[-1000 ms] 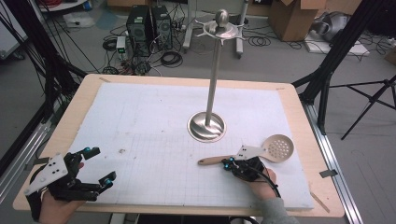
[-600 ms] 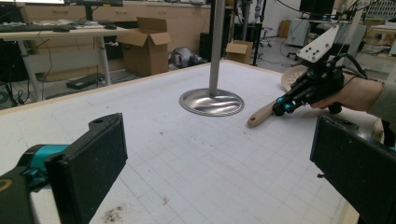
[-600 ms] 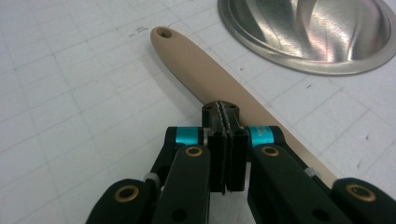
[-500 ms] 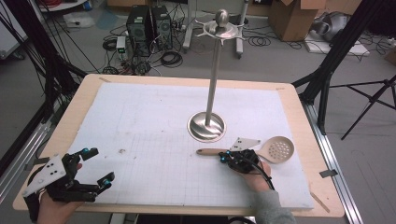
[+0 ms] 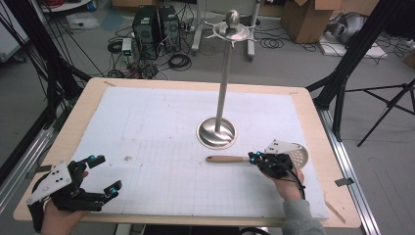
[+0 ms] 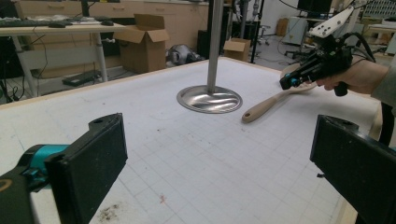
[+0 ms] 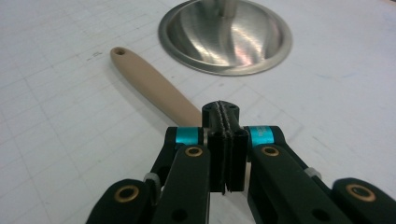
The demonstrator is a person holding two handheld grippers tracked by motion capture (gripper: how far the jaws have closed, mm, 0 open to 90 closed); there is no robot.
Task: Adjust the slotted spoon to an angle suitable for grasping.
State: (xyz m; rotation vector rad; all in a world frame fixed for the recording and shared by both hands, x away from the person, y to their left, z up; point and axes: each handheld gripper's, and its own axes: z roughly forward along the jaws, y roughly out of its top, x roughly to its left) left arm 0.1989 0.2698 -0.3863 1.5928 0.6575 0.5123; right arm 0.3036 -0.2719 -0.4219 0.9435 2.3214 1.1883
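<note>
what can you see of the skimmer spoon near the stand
The skimmer spoon has a pale wooden-looking handle with a hole at its free end and a round, perforated metal head. It lies flat on the white gridded mat, handle pointing left in the high view, just in front of the metal stand's base and apart from it. The right hand-held gripper sits over where handle meets head, jaws shut; whether it grips the spoon is unclear.

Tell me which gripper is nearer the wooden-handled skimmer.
Right. The right gripper is shut and sits directly over the skimmer, where its wooden handle runs toward the perforated head. The left gripper stands open near the table's opposite front corner, well apart from it.
</note>
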